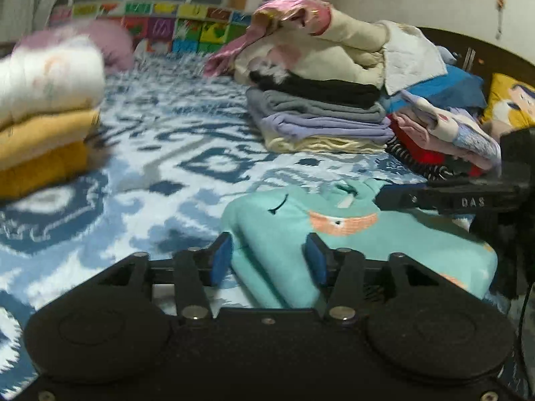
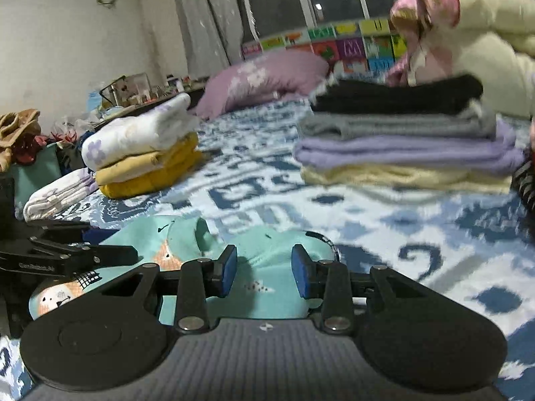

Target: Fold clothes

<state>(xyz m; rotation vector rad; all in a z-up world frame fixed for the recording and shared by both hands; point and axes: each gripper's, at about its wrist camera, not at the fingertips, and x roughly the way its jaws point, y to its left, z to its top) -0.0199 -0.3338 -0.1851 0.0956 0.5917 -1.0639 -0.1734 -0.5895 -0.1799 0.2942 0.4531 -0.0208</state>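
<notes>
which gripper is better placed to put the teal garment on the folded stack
Right, probably. The right gripper faces the folded stack directly; from the left gripper it sits off to the right. Both straddle the teal garment, neither clamped.

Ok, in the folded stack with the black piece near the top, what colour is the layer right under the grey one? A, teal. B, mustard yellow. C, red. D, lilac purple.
D: in the folded stack, the lilac purple layer lies directly beneath the grey layer, with a pale cream layer below it and the black layer above the grey.
</notes>
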